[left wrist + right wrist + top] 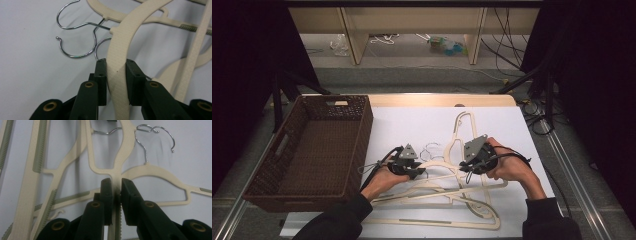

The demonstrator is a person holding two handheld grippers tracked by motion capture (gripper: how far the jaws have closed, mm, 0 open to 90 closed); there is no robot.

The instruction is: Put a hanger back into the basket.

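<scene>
Several cream plastic hangers (447, 200) with chrome wire hooks (432, 149) lie tangled on the white table cover. My left gripper (419, 167) sits at the pile's left. Seen from the left gripper view, it (116, 62) has both pads pressed on the flat, curved arm of one cream hanger (125, 32). My right gripper (467, 162) sits at the pile's right. Its jaws (116, 181) are shut on the thin edge of a cream hanger (125, 145) just below a fork. Whether both hold the same hanger I cannot tell.
A brown wicker basket (362, 135) with nothing in it stands at the table's left, close to my left hand. Loose wire hooks (75, 25) lie beyond the left jaws. The white cover (412, 120) is bare toward the far edge. Cables run across the floor behind.
</scene>
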